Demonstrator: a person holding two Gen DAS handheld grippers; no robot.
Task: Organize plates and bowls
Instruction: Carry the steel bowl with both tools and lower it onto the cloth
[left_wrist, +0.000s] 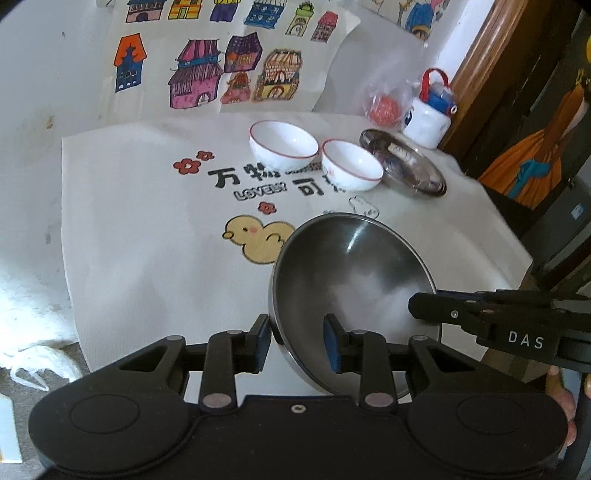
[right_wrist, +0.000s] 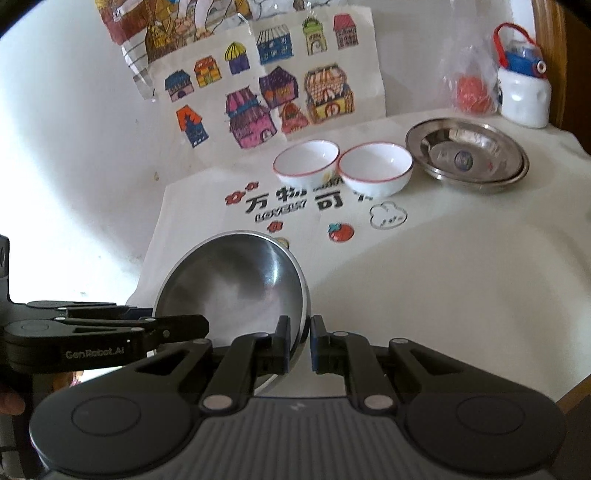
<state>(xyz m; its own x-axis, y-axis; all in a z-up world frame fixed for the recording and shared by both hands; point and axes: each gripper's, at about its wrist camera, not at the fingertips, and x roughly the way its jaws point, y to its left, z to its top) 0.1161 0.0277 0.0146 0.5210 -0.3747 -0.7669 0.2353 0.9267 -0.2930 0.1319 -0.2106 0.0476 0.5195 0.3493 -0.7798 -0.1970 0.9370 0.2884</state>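
A steel bowl (left_wrist: 351, 273) (right_wrist: 236, 284) hangs tilted above the near part of the table, its opening turned toward the cameras. My right gripper (right_wrist: 299, 343) (left_wrist: 417, 306) is shut on its right rim. My left gripper (left_wrist: 297, 343) (right_wrist: 201, 325) straddles the left rim; its fingers stand well apart, one outside the wall and one inside, so it reads as open. Two white bowls with red rims (left_wrist: 282, 142) (left_wrist: 351, 162) (right_wrist: 306, 158) (right_wrist: 375, 164) sit side by side further back. A stack of steel plates (left_wrist: 406, 166) (right_wrist: 465, 151) lies to their right.
A white printed cloth (left_wrist: 147, 240) (right_wrist: 424, 277) covers the table. At the back right stand a white and blue bottle (left_wrist: 428, 118) (right_wrist: 522, 92) and a plastic bag with an orange ball (left_wrist: 384, 107) (right_wrist: 471, 88). Drawings hang on the wall behind. The table's edge runs close on the right.
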